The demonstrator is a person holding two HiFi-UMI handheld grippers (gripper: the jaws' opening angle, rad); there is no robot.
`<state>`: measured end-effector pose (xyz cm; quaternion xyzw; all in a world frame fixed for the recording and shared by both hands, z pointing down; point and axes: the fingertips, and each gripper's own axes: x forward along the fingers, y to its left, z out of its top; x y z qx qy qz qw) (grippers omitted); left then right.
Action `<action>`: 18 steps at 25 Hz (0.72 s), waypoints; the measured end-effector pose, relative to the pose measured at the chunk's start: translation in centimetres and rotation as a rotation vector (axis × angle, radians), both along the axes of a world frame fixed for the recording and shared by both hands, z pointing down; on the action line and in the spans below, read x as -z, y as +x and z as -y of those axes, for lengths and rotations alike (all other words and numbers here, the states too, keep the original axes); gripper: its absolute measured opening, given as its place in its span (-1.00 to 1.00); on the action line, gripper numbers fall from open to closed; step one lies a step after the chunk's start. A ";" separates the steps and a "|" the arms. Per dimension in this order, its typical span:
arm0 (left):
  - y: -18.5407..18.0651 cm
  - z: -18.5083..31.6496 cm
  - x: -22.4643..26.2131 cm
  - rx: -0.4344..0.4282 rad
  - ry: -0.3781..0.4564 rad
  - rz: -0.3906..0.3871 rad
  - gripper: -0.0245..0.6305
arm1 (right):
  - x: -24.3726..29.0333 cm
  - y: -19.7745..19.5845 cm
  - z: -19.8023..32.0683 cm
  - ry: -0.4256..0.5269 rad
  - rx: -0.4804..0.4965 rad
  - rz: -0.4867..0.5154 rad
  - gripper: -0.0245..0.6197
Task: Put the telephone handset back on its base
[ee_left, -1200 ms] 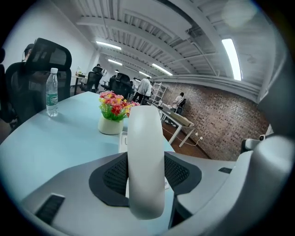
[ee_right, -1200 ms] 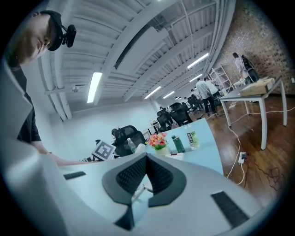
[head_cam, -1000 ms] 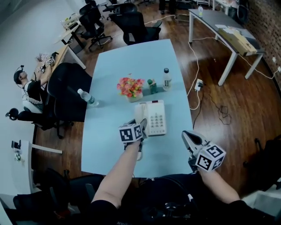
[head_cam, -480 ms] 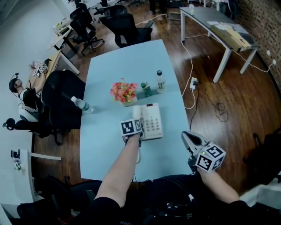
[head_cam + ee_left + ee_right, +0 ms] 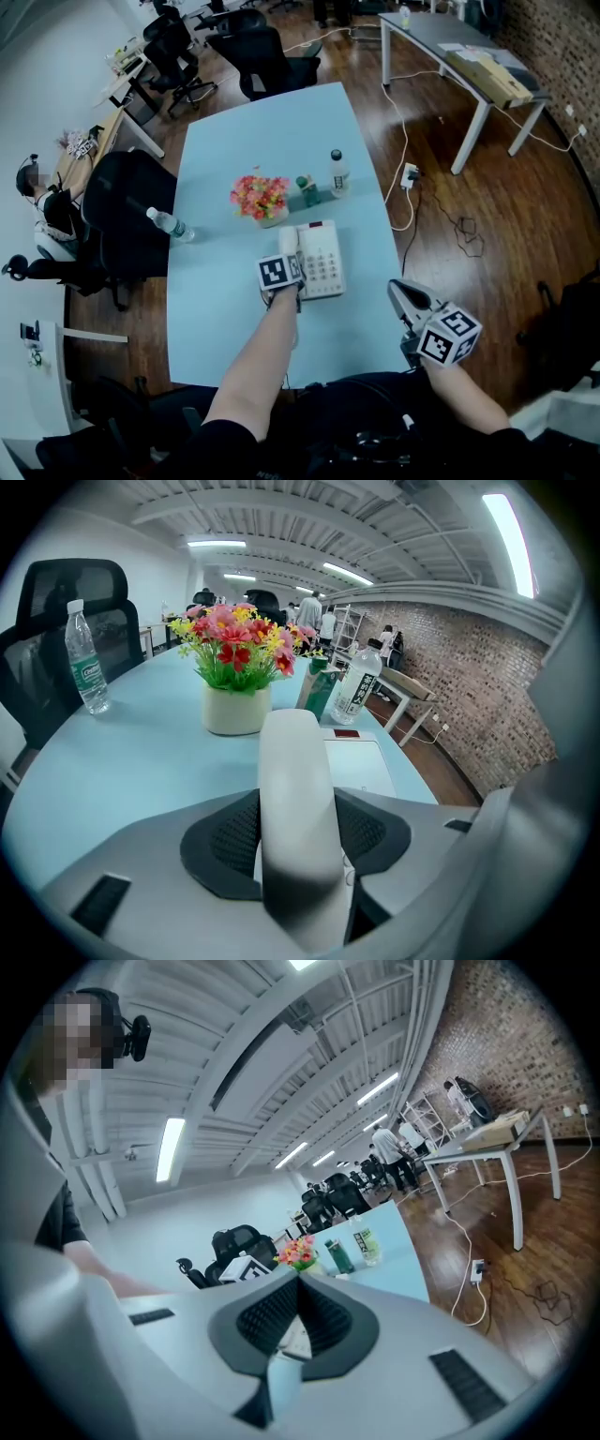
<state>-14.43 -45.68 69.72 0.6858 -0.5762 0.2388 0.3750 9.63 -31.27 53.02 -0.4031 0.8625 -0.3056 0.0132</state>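
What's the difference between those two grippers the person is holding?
The left gripper is closed on the white handset; the right gripper is shut and empty. The left gripper reaches over the table by the telephone base; the right gripper hangs back by the table's near corner. Both carry a square-marked cube.

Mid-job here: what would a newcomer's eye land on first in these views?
The white handset clamped in the left gripper, over the left side of the telephone base on the light-blue table. Just beyond stands a pot of bright flowers. The right gripper hangs shut and empty near the table's right edge.
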 end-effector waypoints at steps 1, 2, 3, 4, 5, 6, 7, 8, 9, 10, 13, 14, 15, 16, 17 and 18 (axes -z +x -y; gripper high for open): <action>0.0 0.0 0.0 0.006 0.002 0.001 -0.27 | 0.0 0.0 0.0 0.001 0.001 0.001 -0.88; -0.1 0.1 -0.1 0.008 0.002 0.002 -0.27 | 0.2 -0.1 0.0 0.004 0.001 -0.001 -0.88; 0.0 0.0 -0.1 0.005 0.002 0.005 -0.27 | 0.4 -0.1 0.0 0.006 0.001 -0.003 -0.88; 0.0 0.0 -0.1 0.000 0.003 0.012 -0.26 | 0.3 -0.2 -0.1 0.005 0.003 -0.002 -0.88; 0.0 0.0 -0.1 -0.002 0.008 0.021 -0.26 | 0.1 -0.2 -0.1 0.003 0.006 0.001 -0.88; -0.2 0.1 0.1 0.000 0.019 0.035 -0.25 | -0.1 -0.2 -0.2 0.001 0.006 0.003 -0.88; -0.4 0.3 0.4 0.004 0.038 0.053 -0.22 | -0.1 -0.1 -0.2 0.001 0.005 0.004 -0.88; -0.7 0.5 0.9 0.009 0.059 0.071 -0.15 | 0.0 -0.1 -0.2 0.002 0.003 0.002 -0.88; -0.8 0.7 1.4 0.012 0.077 0.082 -0.11 | 0.2 -0.1 -0.1 0.005 0.000 -0.001 -0.88; -0.9 0.9 1.9 0.013 0.091 0.083 -0.11 | 0.4 -0.1 0.0 0.007 -0.002 -0.005 -0.88; -0.8 0.8 3.0 0.015 0.112 0.055 -0.11 | 0.2 -0.2 0.0 0.013 0.003 -0.008 -0.88; -0.8 0.7 3.2 0.014 0.117 0.048 -0.11 | 0.0 -0.3 -0.1 0.014 0.007 -0.007 -0.88; -0.9 0.5 3.4 0.014 0.123 0.044 -0.11 | -0.1 -0.5 -0.2 0.013 0.012 -0.007 -0.88; -1.0 0.4 3.6 0.013 0.128 0.039 -0.11 | 0.0 -0.7 -0.3 0.012 0.018 -0.007 -0.88; -1.0 0.2 3.7 0.013 0.134 0.032 -0.11 | 0.1 -0.9 -0.4 0.012 0.022 -0.008 -0.88; -1.1 0.1 3.9 0.014 0.138 0.024 -0.11 | 0.3 -1.1 -0.4 0.015 0.027 -0.009 -0.88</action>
